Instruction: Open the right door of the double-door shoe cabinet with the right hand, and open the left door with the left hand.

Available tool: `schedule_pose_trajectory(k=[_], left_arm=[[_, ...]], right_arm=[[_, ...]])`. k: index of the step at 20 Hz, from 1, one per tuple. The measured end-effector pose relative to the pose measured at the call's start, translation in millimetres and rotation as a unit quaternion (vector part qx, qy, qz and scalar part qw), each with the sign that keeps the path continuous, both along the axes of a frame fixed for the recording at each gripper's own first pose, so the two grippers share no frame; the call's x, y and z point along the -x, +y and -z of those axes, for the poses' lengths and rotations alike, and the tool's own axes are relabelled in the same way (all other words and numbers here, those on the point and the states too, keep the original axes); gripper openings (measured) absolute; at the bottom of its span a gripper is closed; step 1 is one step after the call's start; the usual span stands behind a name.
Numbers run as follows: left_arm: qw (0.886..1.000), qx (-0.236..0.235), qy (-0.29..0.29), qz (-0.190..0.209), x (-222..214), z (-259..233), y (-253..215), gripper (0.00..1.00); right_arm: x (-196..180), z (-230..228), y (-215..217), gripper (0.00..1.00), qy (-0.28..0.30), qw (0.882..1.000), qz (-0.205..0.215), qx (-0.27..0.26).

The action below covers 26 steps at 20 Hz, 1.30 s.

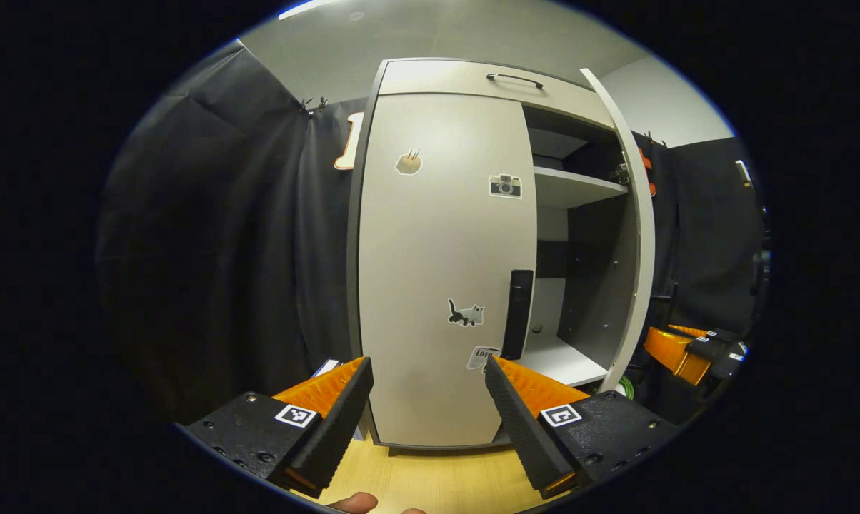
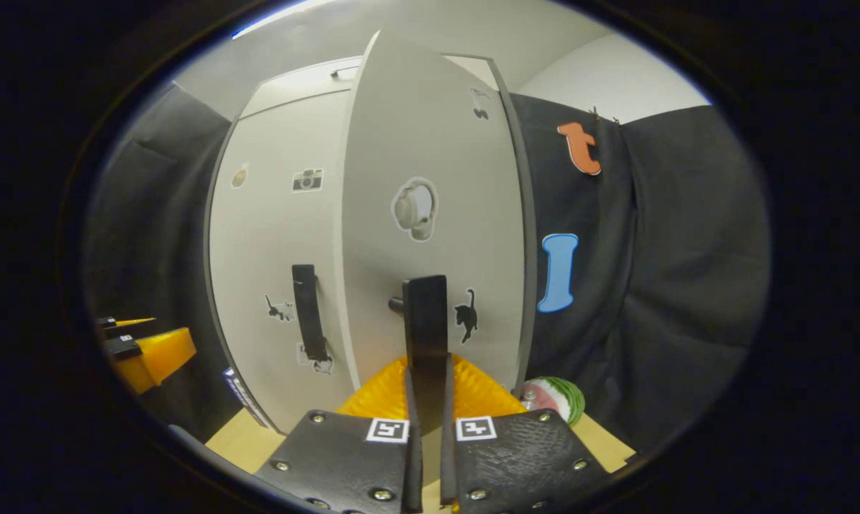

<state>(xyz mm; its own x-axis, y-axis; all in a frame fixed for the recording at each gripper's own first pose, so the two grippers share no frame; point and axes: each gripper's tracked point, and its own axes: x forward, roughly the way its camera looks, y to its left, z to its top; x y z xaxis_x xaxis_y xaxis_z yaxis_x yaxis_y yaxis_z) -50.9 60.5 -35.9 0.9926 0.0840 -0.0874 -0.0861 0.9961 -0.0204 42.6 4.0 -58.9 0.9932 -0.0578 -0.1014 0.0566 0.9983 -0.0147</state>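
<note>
Two doors, one of them part done: the right tool (image 2: 425, 400) is clamped on the black bar handle (image 2: 426, 321) of the pale grey right door (image 2: 430, 178), which stands swung well out from the tall grey double-door shoe cabinet (image 1: 473, 78). The left tool (image 1: 428, 400), fingers wide apart, hovers before the shut left door (image 1: 437, 250), near its black handle (image 1: 518, 314). Next, I judge, it must close on that handle and pull. Shelf contents stay too dark to make out.
</note>
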Motion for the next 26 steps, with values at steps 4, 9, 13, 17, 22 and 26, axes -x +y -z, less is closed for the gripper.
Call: schedule_pose_trajectory(k=[4, 9, 13, 17, 22, 26], left_arm=[[1.0, 0.004, 0.002, 0.007, 0.9, 2.7, -8.4, 0.98], [1.0, 0.002, 0.009, 0.028, 1.6, 8.0, -29.9, 0.98], [0.999, -0.001, 0.01, 0.044, 1.1, 9.1, -48.8, 0.98], [0.998, 0.0, 0.013, 0.058, -2.8, 10.8, -64.2, 0.98], [0.998, 0.004, 0.013, 0.063, -7.8, 12.2, -74.2, 0.98], [0.997, 0.013, 0.019, 0.075, -16.1, 15.4, -93.0, 0.98]], right_arm=[[3.5, -0.8, -10.0, 0.1, -0.003, 1.0, 0.017, 0.003], [9.1, -2.6, -23.5, 0.09, -0.007, 0.999, 0.039, -0.001], [11.5, -2.3, -32.6, 0.09, -0.006, 0.998, 0.057, -0.009], [13.7, -1.7, -37.2, 0.08, -0.006, 0.998, 0.068, -0.014], [18.8, -4.0, -71.9, 0.08, -0.016, 0.994, 0.108, 0.007], [25.3, -2.0, -110.5, 0.08, -0.009, 0.992, 0.129, 0.008]])
